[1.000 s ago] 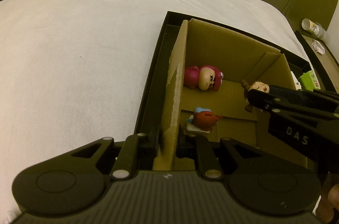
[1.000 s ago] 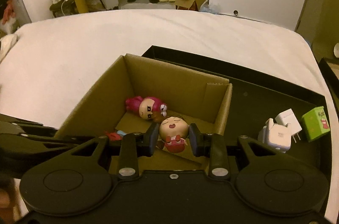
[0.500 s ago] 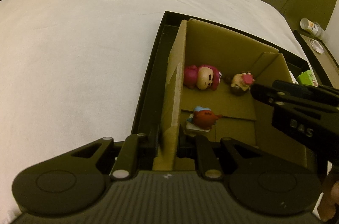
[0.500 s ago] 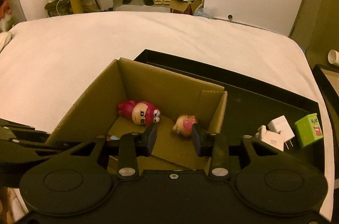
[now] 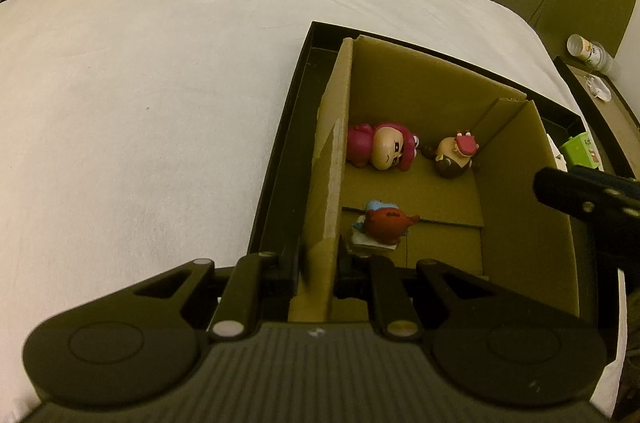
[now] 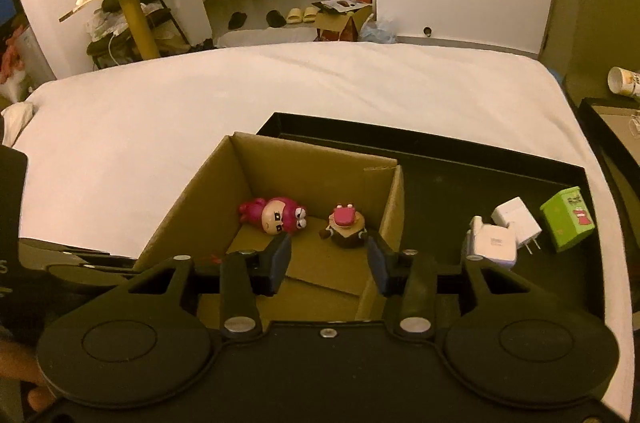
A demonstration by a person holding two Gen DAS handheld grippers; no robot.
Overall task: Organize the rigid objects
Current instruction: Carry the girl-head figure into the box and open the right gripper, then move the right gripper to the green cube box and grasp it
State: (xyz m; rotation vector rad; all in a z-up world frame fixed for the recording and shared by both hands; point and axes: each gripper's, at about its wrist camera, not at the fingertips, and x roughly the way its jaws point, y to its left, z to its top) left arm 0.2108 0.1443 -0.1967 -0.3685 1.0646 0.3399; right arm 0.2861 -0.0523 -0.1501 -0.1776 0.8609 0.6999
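Note:
A cardboard box [image 5: 436, 91] [image 6: 192, 207] stands in a black tray [image 6: 460, 159] on the white bed. In it lie a pink figurine [image 5: 380, 149] [image 6: 276, 217], a brown-haired figurine with a red top [image 5: 456, 153] [image 6: 346, 225] and a small red and blue toy [image 5: 384, 225]. My left gripper [image 5: 318, 261] is shut on the box's left wall. My right gripper [image 6: 328, 259] is open and empty above the box's near right corner; it also shows in the left wrist view [image 5: 588, 199].
Two white chargers [image 6: 500, 233] and a green box [image 6: 566, 223] [image 5: 580, 149] lie in the tray right of the cardboard box. A paper cup [image 6: 622, 83] lies on a side table at the right. The white bed [image 5: 140, 103] stretches left and ahead.
My right gripper opened and dropped the brown-haired figurine into the box, then drew back and up. The left gripper has kept its hold on the box wall.

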